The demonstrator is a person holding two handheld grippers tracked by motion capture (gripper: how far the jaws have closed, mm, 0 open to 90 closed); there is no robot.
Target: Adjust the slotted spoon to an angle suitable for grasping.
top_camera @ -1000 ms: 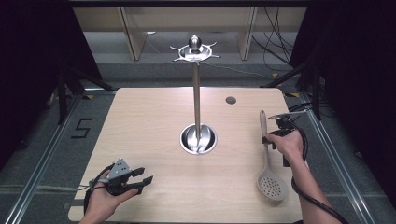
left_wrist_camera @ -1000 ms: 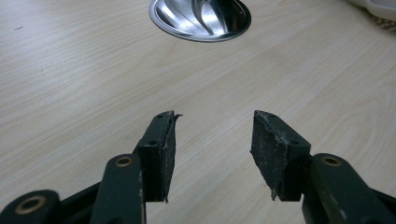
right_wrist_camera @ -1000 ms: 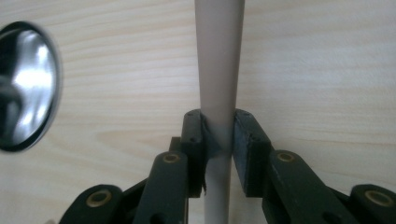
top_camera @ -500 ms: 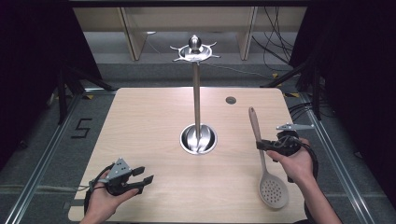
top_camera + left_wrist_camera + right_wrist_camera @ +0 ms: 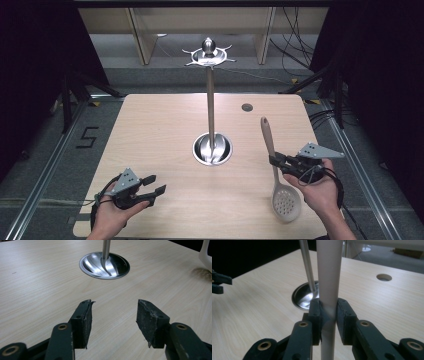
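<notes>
Both tongs are on the big wooden table (image 5: 150,130). From the high view, the left tongs (image 5: 154,186) sit low at the near left corner, held by the left hand (image 5: 112,212). Its jaws are spread apart with nothing between them. The left gripper view shows this up close: two black pads (image 5: 82,322) with bare wood in the gap.

Over on the near right side, the right tongs (image 5: 274,161) are held by the right hand (image 5: 320,192). They are squeezed tight on the handle of a pale spoon with holes (image 5: 286,202). The high view shows the whole spoon: its round bowl with small holes is closest to the person, and its handle points away toward the far side of the table. Whether the bowl touches the wood is hard to tell. The right gripper view shows just the handle (image 5: 329,272), thick and pale, pinched between the two black jaws.

A tall silver stand (image 5: 210,107) rises from the middle of the table. The high view shows its top, with little hooks around a knob. Both gripper views show its shiny round base (image 5: 104,265) and the bottom of its pole.

A small round hole (image 5: 247,107) is in the table on the far right.
</notes>
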